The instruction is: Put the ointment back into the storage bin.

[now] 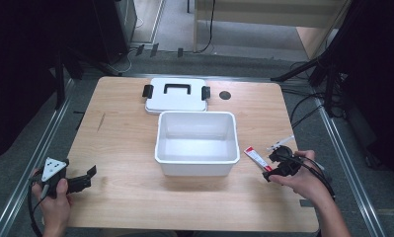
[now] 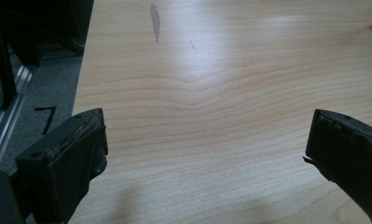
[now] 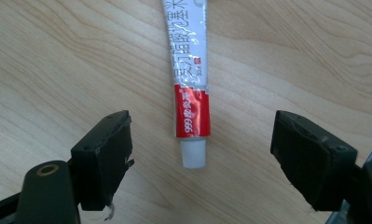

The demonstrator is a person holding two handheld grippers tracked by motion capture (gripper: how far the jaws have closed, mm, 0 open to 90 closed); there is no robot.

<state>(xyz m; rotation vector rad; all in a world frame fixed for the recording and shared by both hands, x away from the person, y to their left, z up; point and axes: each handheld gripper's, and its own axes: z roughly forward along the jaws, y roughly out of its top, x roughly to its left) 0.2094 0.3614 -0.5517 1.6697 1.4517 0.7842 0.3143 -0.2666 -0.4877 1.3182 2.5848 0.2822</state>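
A white and red ointment tube (image 3: 189, 84) with a white cap lies flat on the wooden table (image 1: 125, 143), right of the box; its red end (image 1: 254, 155) shows in the high view. My right gripper (image 3: 200, 140) is open, its jaws either side of the tube's cap end, not touching it; in the high view this gripper (image 1: 278, 165) sits at the table's right. My left gripper (image 1: 88, 177) rests at the front left corner, open over bare wood (image 2: 207, 140). An open white plastic box (image 1: 196, 142) stands mid-table, nothing visible inside.
The box's white lid (image 1: 176, 95) with black handle and clips lies flat behind the box. A dark round hole (image 1: 225, 95) sits in the tabletop beside the lid. A small white object (image 1: 279, 143) lies just beyond the right gripper. Metal rails run along both table sides.
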